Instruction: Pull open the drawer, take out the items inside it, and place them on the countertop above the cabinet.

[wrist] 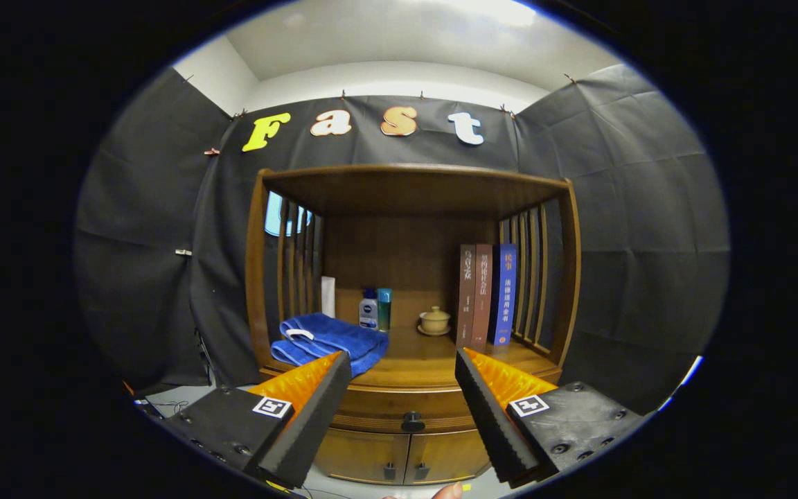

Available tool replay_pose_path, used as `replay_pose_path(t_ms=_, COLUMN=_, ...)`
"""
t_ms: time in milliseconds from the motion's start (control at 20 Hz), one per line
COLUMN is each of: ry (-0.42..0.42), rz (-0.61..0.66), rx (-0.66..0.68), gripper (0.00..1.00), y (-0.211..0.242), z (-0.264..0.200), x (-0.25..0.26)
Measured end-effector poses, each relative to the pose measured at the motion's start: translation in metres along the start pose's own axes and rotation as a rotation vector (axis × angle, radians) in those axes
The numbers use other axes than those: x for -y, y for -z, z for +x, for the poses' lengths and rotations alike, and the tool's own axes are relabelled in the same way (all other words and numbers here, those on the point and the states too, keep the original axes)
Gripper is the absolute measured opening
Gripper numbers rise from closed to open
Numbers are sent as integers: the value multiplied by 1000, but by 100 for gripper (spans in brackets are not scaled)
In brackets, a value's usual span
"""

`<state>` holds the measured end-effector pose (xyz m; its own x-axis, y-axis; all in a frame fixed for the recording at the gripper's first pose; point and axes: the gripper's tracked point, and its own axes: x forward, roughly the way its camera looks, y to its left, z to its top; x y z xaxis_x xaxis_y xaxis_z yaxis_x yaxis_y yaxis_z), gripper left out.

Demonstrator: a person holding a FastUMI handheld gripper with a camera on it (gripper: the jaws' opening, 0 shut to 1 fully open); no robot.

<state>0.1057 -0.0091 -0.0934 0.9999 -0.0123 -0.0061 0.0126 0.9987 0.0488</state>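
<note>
A wooden cabinet [413, 291] stands straight ahead. Its drawer [406, 405] sits shut under the countertop [427, 360], with a dark round knob [412, 421] at its middle. My gripper [402, 367] is open, its two black-padded orange fingers spread wide, with nothing between them. The knob lies beyond the fingertips, lower down in the gap between the fingers. What the drawer holds is hidden.
On the countertop lie a folded blue towel [333, 339], two small bottles [375, 309], a lidded ceramic cup [434, 321] and three upright books [487, 294]. A shelf roof [413, 184] and slatted sides enclose the space. Two small doors [406, 457] sit below the drawer.
</note>
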Motion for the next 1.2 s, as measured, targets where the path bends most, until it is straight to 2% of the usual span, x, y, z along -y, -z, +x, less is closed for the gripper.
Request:
replay_pose_path(t_ms=250, ry=31, rz=-19, rx=-85, gripper=98, y=91, z=45, x=12)
replay_pose_path(t_ms=450, ry=12, rz=-7, rx=-177, gripper=99, y=160, z=72, x=4)
replay_pose_path(t_ms=550, ry=-6, rz=4, rx=-193, gripper=98, y=175, z=81, x=2)
replay_pose_path(t_ms=800, ry=19, rz=31, rx=-235, gripper=77, y=206, z=87, x=10)
replay_pose_path(t_ms=900, ry=38, rz=19, rx=-241, gripper=75, y=208, z=94, x=16)
replay_pose_path(t_ms=1000, ry=30, rz=15, rx=-230, gripper=53, y=209, z=91, x=14)
replay_pose_path(t_ms=1050, ry=26, rz=12, rx=-232, gripper=54, y=208, z=90, x=16)
replay_pose_path(t_ms=1200, ry=23, rz=-17, rx=-226, gripper=41, y=208, z=91, x=16)
